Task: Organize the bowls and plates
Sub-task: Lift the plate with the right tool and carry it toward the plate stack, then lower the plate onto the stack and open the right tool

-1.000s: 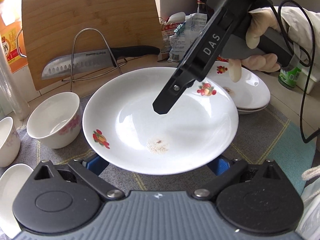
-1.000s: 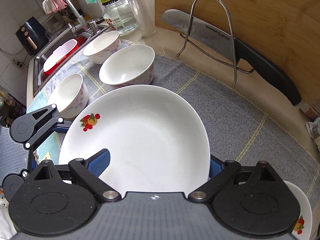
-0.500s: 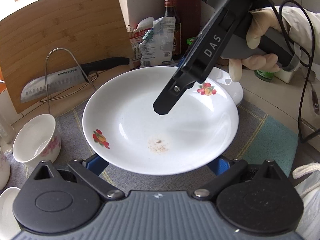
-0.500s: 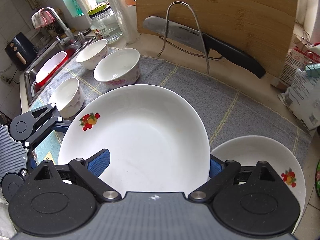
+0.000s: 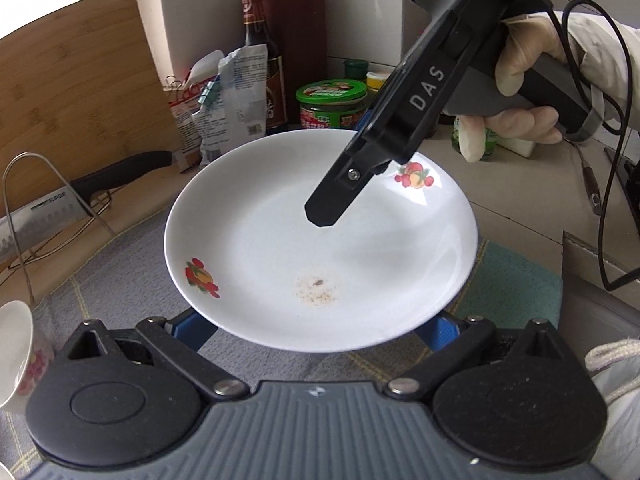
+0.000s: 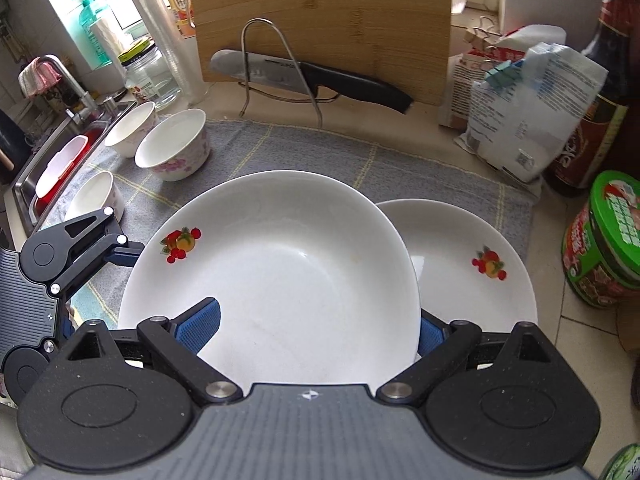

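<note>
The round white ceramic plate with red fruit decals [image 6: 280, 272] is being carried above the grey checked cloth [image 6: 360, 160] on the worktop, its rim overlapping a matching white plate [image 6: 472, 264] lying on the cloth at the right. The right tongs [image 6: 316, 324] are standing wide with blue pads on both sides of the near rim; the left tongs [image 5: 320, 328] are cradling the opposite edge the same way, so both appear to be gripping the plate. Three white floral bowls [image 6: 176, 148] are sitting further left, near the sink [image 6: 24, 188]. To do this well, both hands should be keeping the plate level, centring it over the resting plate, lowering gently, and releasing only once it is seated.
</note>
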Motion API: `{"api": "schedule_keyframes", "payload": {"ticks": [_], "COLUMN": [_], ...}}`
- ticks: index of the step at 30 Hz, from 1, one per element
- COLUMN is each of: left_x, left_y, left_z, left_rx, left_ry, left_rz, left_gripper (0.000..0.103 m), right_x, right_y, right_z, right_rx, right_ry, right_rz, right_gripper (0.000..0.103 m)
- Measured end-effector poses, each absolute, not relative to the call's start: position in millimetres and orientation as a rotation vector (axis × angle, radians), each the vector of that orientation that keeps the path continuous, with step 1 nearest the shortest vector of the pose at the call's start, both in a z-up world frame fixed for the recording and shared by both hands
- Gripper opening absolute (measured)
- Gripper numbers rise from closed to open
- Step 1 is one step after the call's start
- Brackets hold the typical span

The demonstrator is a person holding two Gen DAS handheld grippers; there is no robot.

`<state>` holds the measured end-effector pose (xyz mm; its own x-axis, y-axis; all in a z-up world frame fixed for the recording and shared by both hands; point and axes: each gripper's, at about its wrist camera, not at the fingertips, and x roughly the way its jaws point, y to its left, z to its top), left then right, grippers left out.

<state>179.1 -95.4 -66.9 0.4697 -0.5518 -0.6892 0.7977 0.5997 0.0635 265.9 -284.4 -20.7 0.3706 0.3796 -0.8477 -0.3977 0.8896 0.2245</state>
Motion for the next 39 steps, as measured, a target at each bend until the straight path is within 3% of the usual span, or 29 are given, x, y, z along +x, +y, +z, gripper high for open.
{"api": "schedule_keyframes", "payload": {"ticks": [16,39], "left_x": [200.6,219.2], "left_y": [-143.6,-160.9], "left_z": [-76.1,-82.0], "left_rx": [0.452,0.481], "left_ry": [0.686,0.722], "left_rz": [-0.967,-0.996], "left_gripper": [0.101,0.101], "right_x": [261.1,279.1], "right_y": [-342.6,-352.5], "right_z": [-30.6,-41.7], "right_rx": [0.054,0.058], "right_ry": [1.095,1.130], "right_rz": [0.365,0.306], "right_gripper": [0.099,0.099]}}
